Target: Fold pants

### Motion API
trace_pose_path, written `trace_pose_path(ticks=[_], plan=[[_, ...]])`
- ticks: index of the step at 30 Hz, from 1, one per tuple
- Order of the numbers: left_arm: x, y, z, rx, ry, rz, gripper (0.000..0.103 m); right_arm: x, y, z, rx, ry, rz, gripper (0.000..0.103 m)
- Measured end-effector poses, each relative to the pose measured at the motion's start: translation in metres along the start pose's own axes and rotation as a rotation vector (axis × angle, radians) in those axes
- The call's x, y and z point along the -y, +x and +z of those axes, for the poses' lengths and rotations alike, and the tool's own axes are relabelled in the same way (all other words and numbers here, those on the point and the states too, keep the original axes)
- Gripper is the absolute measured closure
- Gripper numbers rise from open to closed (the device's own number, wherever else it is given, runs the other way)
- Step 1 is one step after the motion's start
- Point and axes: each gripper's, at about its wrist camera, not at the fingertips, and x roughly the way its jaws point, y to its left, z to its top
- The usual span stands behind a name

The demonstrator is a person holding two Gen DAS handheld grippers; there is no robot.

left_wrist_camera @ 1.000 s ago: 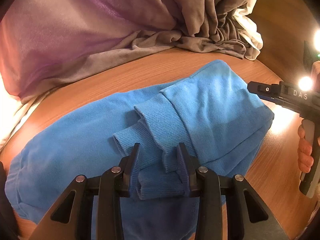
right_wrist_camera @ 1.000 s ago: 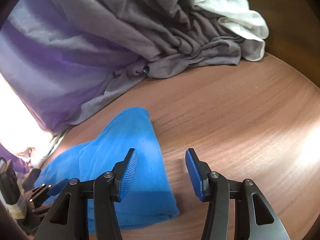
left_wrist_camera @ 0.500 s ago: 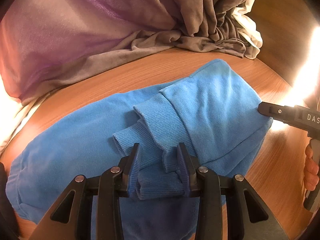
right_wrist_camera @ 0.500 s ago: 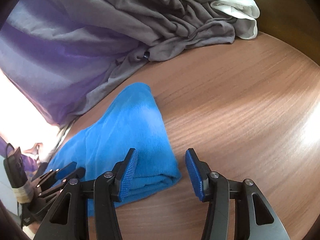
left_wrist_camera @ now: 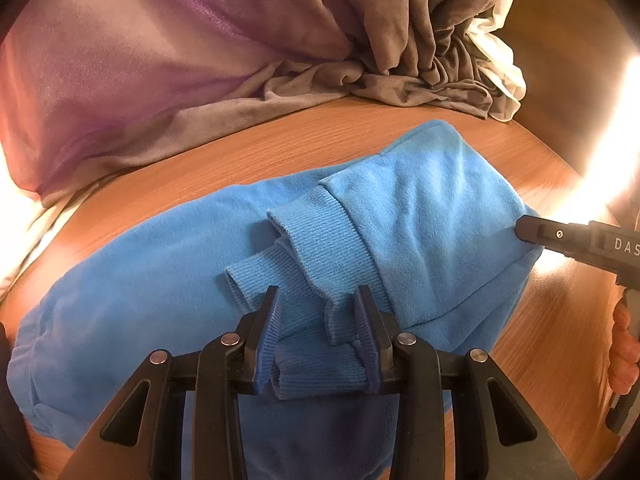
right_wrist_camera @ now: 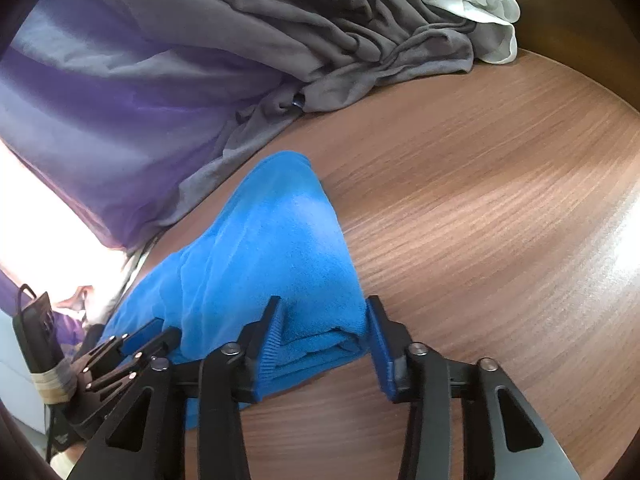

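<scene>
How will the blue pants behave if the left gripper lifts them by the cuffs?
The blue pants look soft and thick, so they would probably droop. Lifted at the ribbed cuffs by the left gripper, the fold would likely open.

Only readable text: white letters "DAS", cut by frame edge, on right gripper (left_wrist_camera: 576,238) body, right side of left-wrist view.

Left wrist view: sits low behind my left hand-held gripper (left_wrist_camera: 318,312), close over the blue pants (left_wrist_camera: 160,280), facing across the desk (left_wrist_camera: 280,148) toward the heaped grey cloth (left_wrist_camera: 420,60). Right wrist view: low behind my right hand-held gripper (right_wrist_camera: 326,320) at the pants' folded end (right_wrist_camera: 272,240), facing the same heap (right_wrist_camera: 320,32). Shared: pants, desk (right_wrist_camera: 480,200), heap; each view catches the other gripper at its edge.
</scene>
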Motion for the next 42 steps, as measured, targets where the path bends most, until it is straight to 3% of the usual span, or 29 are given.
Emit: trace_pose_path(ticks=[4, 17, 25, 29, 36, 42], plan=[[-0.001, 0.0, 0.0, 0.0, -0.009, -0.006, 0.066, -0.008, -0.006, 0.002, 0.013, -0.035, -0.021, 0.076], [-0.006, -0.019, -0.002, 0.032, -0.041, -0.006, 0.066, -0.075, -0.039, 0.01, 0.129, -0.277, -0.11, 0.079], [-0.056, -0.074, -0.007, 0.078, -0.19, 0.076, 0.066, -0.128, -0.049, 0.004, 0.194, -0.432, -0.131, 0.079], [-0.084, -0.088, -0.017, 0.097, -0.204, 0.138, 0.066, -0.156, -0.051, -0.005, 0.225, -0.508, -0.145, 0.08], [-0.141, -0.087, -0.047, 0.047, -0.22, 0.222, 0.066, -0.204, -0.056, -0.02, 0.285, -0.624, -0.172, 0.08], [-0.167, -0.07, -0.072, -0.018, -0.188, 0.196, 0.066, -0.244, -0.05, -0.032, 0.328, -0.684, -0.204, 0.081]])
